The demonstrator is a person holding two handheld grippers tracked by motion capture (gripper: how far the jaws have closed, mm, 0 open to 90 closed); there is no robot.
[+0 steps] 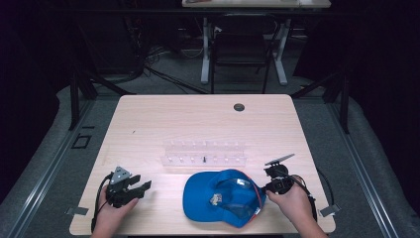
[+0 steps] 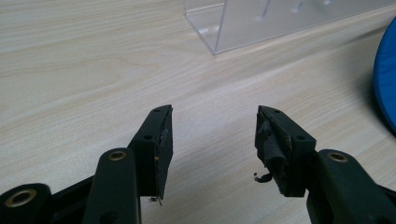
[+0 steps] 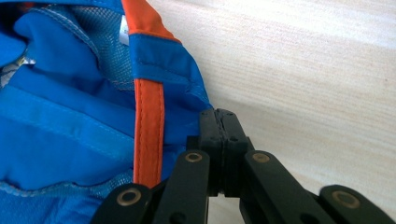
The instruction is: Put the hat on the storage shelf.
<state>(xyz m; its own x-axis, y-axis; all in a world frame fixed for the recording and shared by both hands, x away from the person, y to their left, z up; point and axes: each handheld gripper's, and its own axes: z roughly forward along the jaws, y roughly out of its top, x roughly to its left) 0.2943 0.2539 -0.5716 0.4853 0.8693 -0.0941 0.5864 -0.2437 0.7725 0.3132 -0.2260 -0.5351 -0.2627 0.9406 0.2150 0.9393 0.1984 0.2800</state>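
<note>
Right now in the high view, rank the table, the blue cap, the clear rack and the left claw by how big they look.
1. Table
2. Blue cap and clear rack: they look too alike in size to rank
3. Left claw

No legible text, brand, number or sign anywhere. Small label inside cap (image 1: 215,199): too small and blurred to read. White tag edge inside cap, seen in right gripper view: cut off, nothing readable. Clear rack (image 1: 204,153), table (image 1: 148,119), gripper jaws: no markings.
</note>
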